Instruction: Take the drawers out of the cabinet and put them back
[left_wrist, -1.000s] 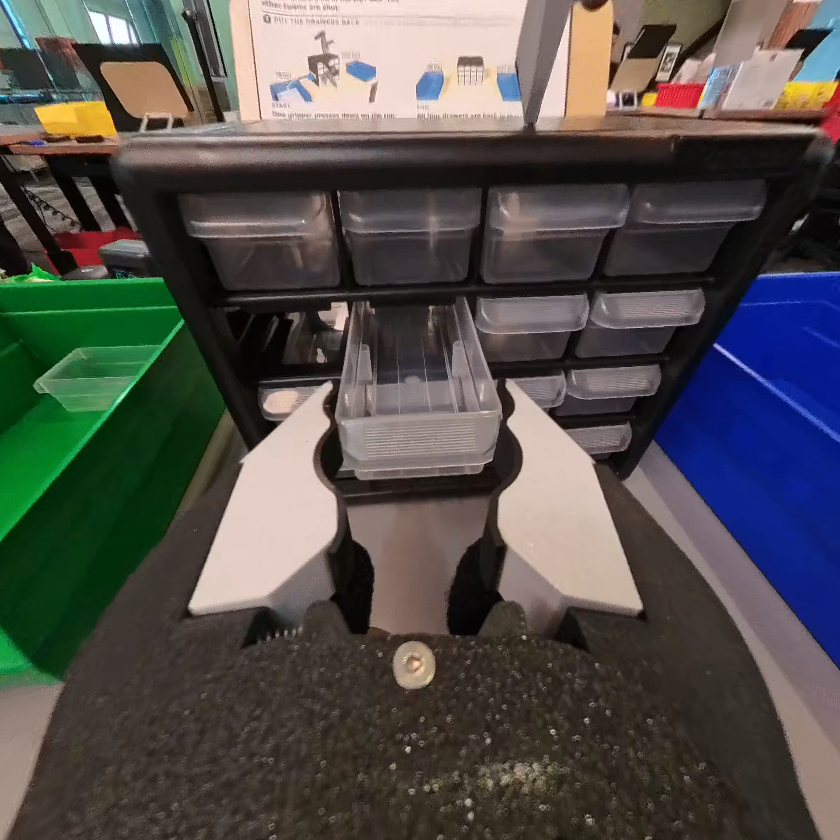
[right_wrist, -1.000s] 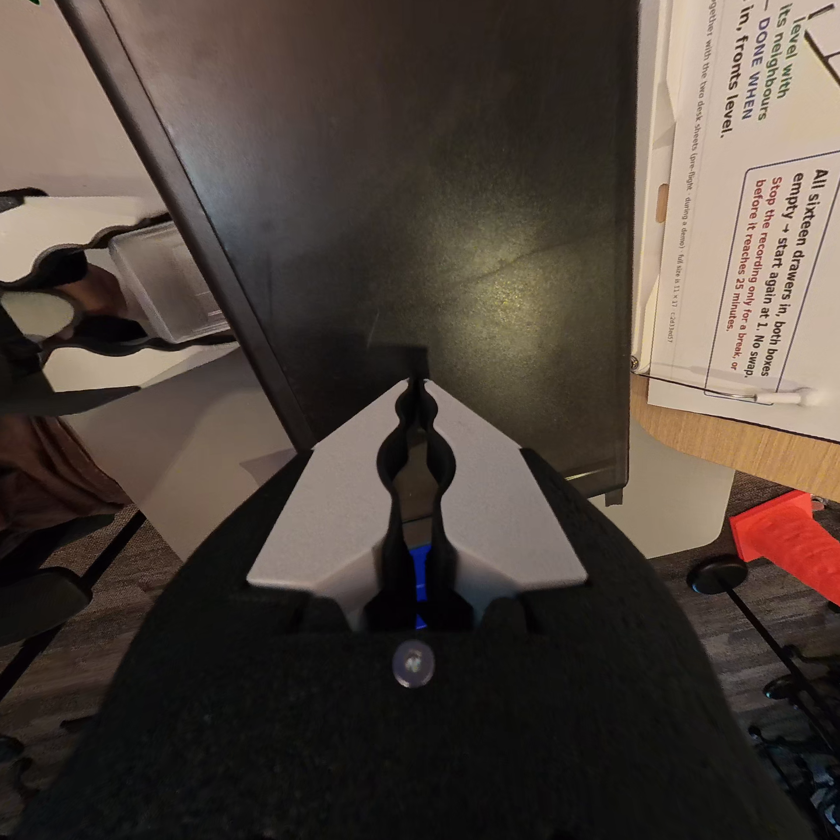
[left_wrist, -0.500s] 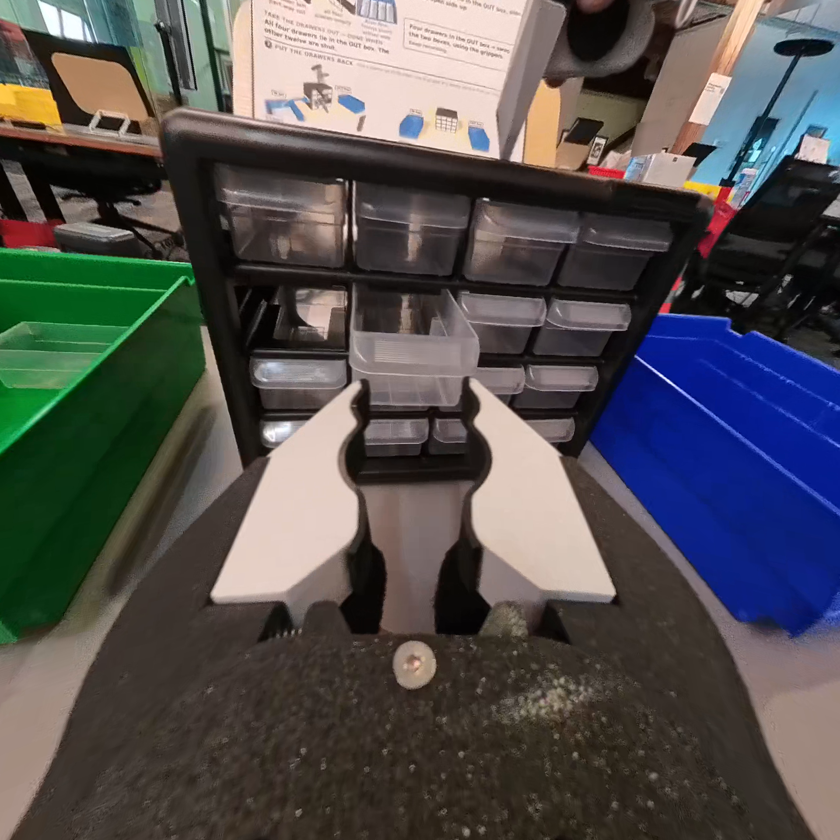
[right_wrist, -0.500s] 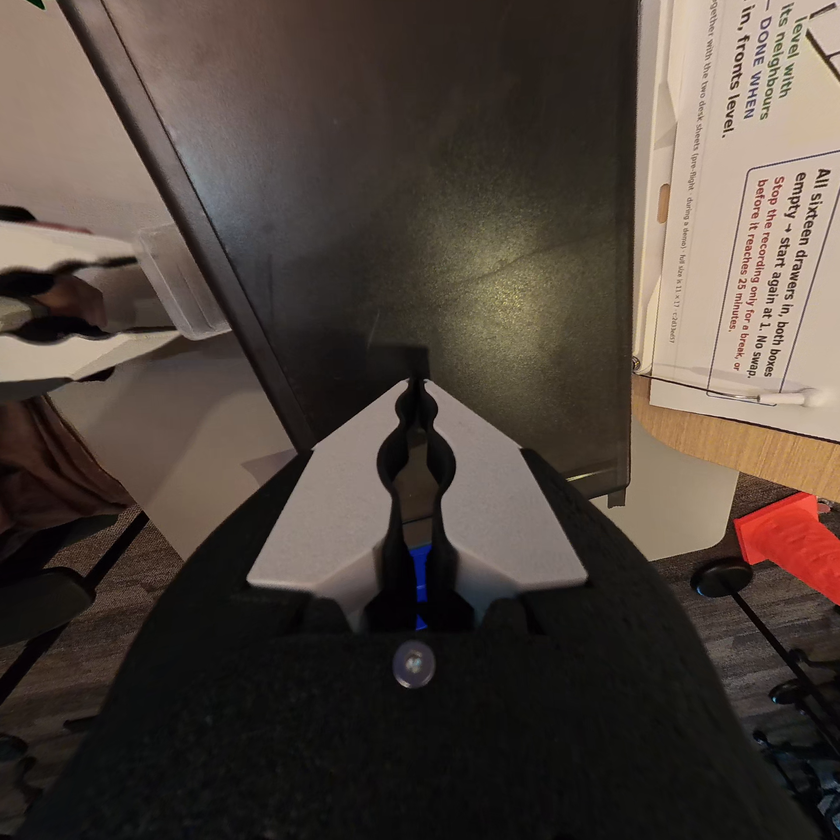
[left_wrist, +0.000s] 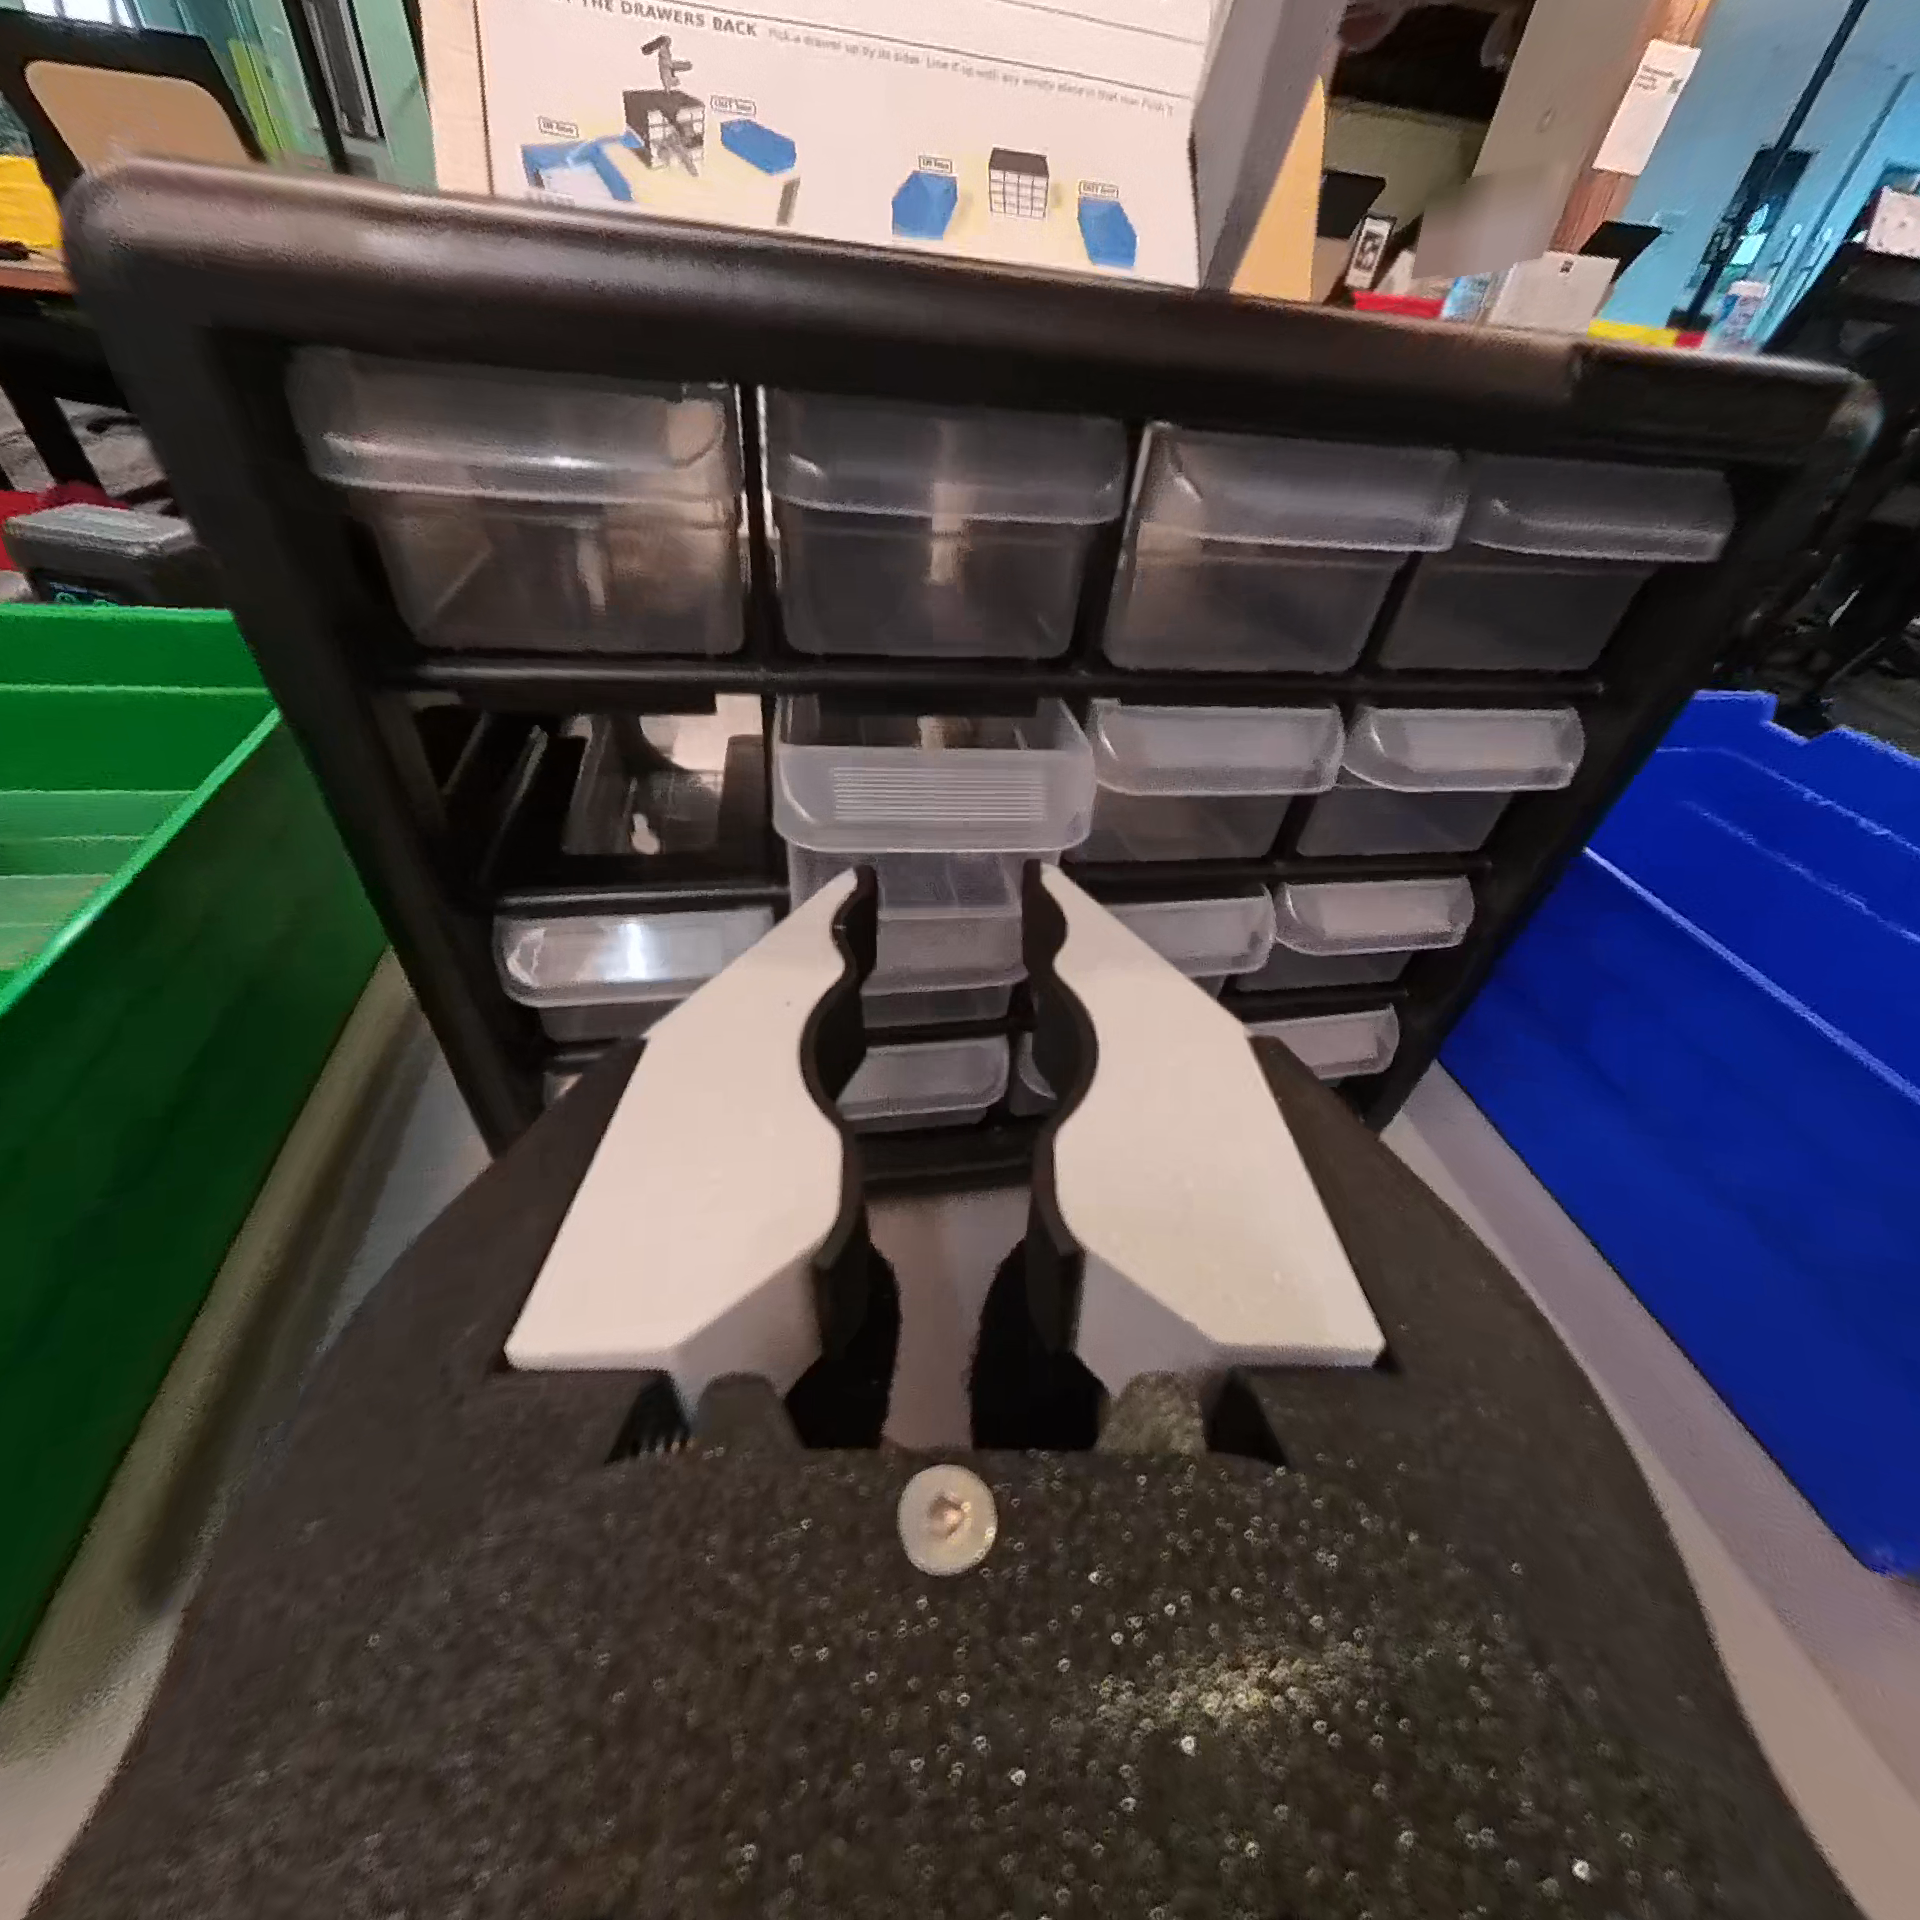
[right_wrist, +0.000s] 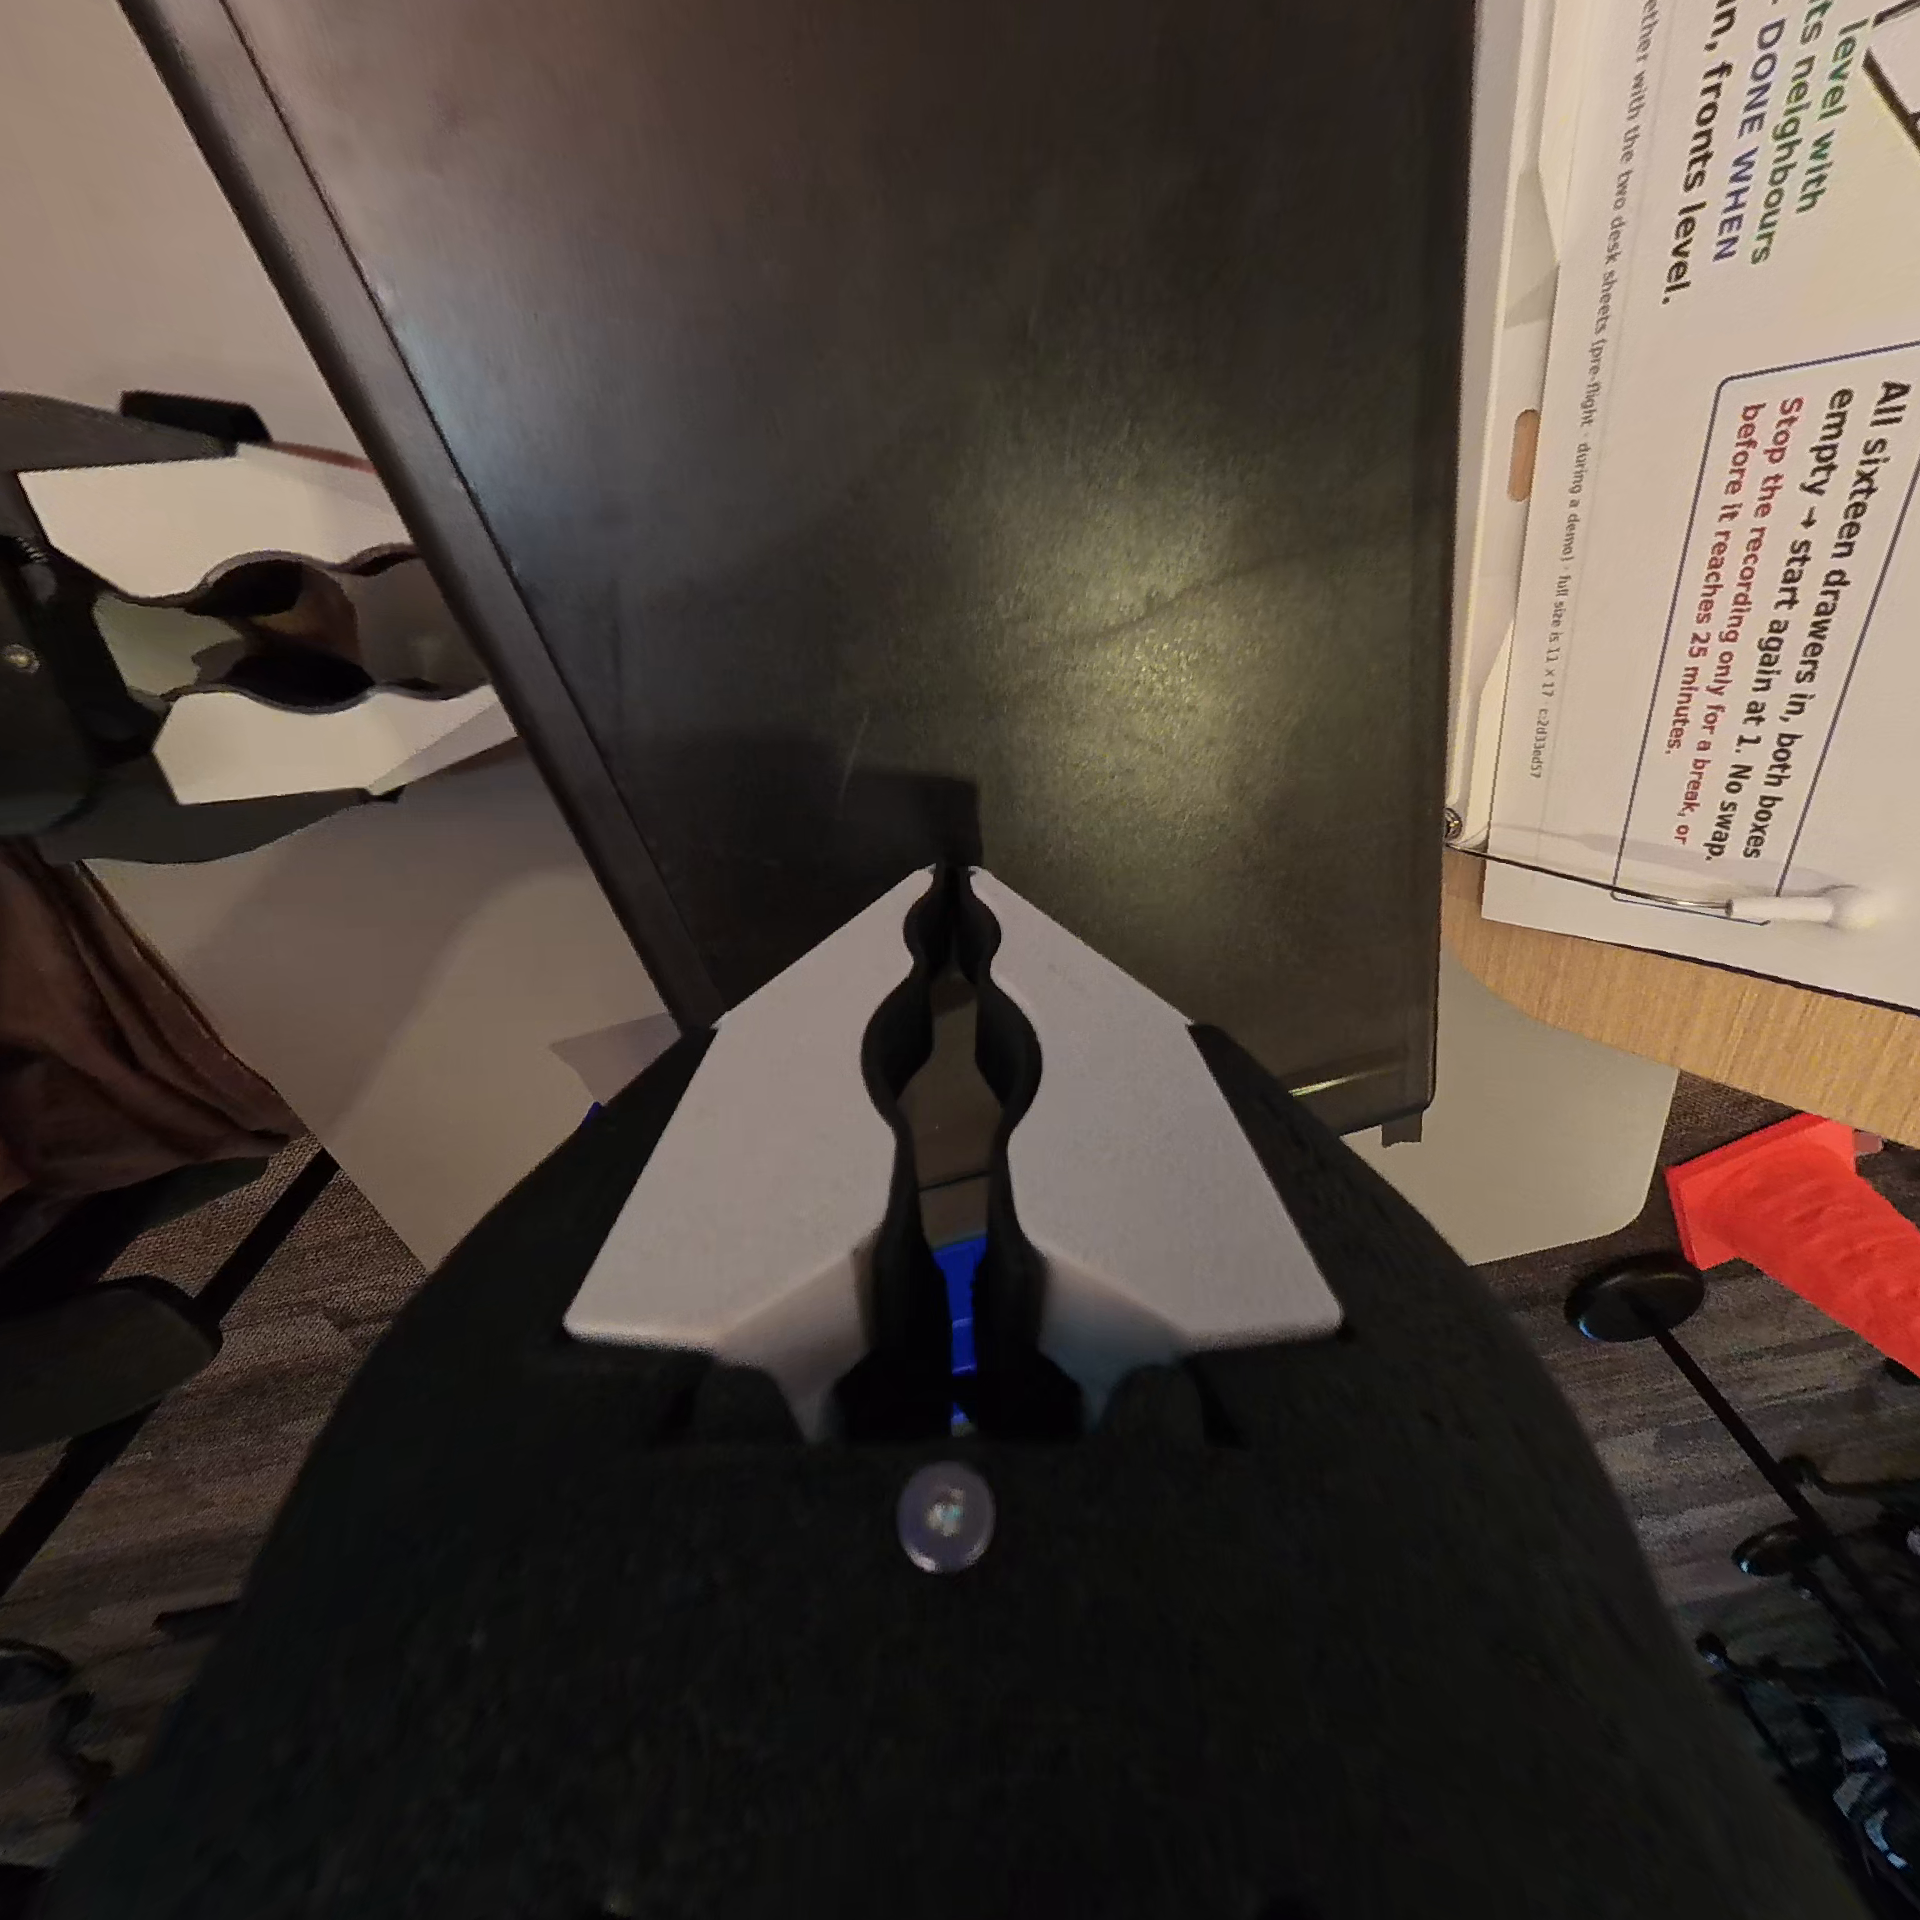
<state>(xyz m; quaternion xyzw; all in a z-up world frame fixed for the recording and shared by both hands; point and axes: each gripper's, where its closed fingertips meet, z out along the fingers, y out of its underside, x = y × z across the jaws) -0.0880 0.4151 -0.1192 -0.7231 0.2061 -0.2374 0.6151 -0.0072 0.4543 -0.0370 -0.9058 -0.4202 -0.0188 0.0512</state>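
Note:
The black cabinet (left_wrist: 260, 343) holds clear drawers. In its second row the left slot (left_wrist: 623, 800) is empty. The drawer next to it (left_wrist: 935, 790) sticks out a little past its neighbours. My left gripper (left_wrist: 945, 894) is open and empty, with its tips just below that drawer's front. It also shows in the right wrist view (right_wrist: 312, 644), at the cabinet's front. My right gripper (right_wrist: 951, 873) is shut and empty, with its tips against the cabinet's black top (right_wrist: 1039, 468).
A green bin (left_wrist: 125, 987) stands left of the cabinet and a blue bin (left_wrist: 1714, 1039) stands right of it. A printed sheet on a board (left_wrist: 831, 114) stands behind the cabinet and also shows in the right wrist view (right_wrist: 1714, 520). A red object (right_wrist: 1787, 1195) lies on the floor.
The drawer that stuck far out between my left fingers has gone most of the way back into its slot. My left gripper drew back, narrowed and came close again. My right gripper has not moved.

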